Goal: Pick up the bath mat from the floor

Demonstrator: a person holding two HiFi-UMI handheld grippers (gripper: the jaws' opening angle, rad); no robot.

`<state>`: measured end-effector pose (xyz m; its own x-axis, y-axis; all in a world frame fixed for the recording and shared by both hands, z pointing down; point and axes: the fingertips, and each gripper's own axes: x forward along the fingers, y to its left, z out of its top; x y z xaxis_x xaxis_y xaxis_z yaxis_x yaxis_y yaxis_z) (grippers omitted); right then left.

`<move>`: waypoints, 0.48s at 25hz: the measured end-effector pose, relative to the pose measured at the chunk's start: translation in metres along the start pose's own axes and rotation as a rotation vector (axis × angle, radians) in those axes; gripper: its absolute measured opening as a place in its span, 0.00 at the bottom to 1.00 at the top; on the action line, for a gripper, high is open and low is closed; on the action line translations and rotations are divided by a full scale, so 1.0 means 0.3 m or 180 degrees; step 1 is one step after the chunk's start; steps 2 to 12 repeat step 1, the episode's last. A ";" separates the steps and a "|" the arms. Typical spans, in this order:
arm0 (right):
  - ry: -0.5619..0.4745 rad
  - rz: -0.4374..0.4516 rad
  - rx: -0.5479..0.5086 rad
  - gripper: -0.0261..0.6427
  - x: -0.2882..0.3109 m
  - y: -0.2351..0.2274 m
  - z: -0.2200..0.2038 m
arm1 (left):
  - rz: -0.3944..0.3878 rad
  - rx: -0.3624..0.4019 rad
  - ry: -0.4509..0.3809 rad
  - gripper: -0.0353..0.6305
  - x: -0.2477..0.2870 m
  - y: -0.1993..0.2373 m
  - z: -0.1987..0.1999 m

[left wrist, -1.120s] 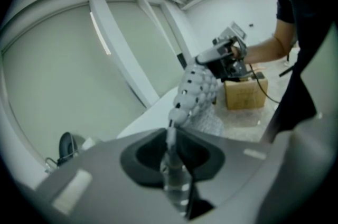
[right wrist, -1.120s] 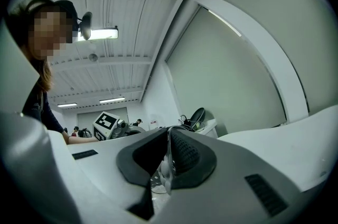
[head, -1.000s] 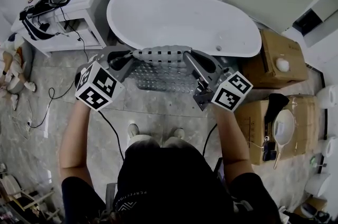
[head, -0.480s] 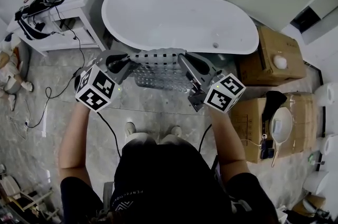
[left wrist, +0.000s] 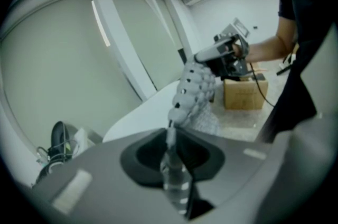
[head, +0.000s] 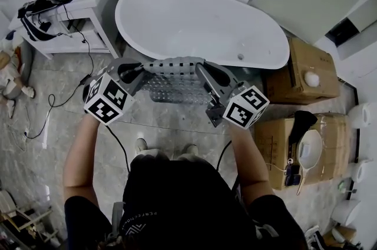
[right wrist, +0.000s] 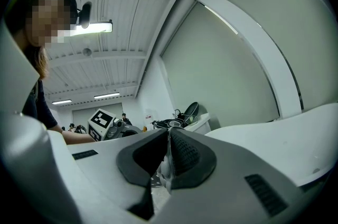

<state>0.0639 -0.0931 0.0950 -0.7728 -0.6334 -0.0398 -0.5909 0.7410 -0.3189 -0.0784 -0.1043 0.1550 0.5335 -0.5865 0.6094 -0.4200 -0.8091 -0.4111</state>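
Head view, nearest first. The person's shoes (head: 141, 147) stand on the marbled floor (head: 171, 122), toes toward 12 o'clock.

Just past them, the left gripper (head: 139, 69) sits at 11 o'clock of the shoes and the right gripper (head: 204, 70) at 1 o'clock. Each one reaches inward toward the other.

Left gripper view: jaws nearly together, pinching a thin translucent edge of the bath mat (head: 175, 79). Right gripper view: jaws likewise narrow, the ribbed pads clamped on the mat's other end.

Mat location: strung between the two grippers, with its upper edge bunched into a knobbly roll and the perforated sheet hanging below. It is raised off the floor at the top. Whether the lower hem is clear cannot be told.

Farther out, the white bathtub (head: 194, 19) lies at 12 o'clock. A white stand (head: 76, 4) with cables is at 10 o'clock, and cardboard boxes (head: 306, 69) are at 3 o'clock.

Step, as a judgement: the grasp is made and the lift is in hand. The next move calls for both grips to hold and both hands to rise evenly, so that neither end slips and the hem comes free of the floor.
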 end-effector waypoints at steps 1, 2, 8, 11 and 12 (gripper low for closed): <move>0.0009 0.0004 0.0000 0.06 0.005 -0.005 -0.001 | 0.0000 -0.0011 0.0004 0.15 0.006 0.004 -0.002; 0.0009 0.0004 0.0000 0.06 0.005 -0.005 -0.001 | 0.0000 -0.0011 0.0004 0.15 0.006 0.004 -0.002; 0.0009 0.0004 0.0000 0.06 0.005 -0.005 -0.001 | 0.0000 -0.0011 0.0004 0.15 0.006 0.004 -0.002; 0.0009 0.0004 0.0000 0.06 0.005 -0.005 -0.001 | 0.0000 -0.0011 0.0004 0.15 0.006 0.004 -0.002; 0.0009 0.0004 0.0000 0.06 0.005 -0.005 -0.001 | 0.0000 -0.0011 0.0004 0.15 0.006 0.004 -0.002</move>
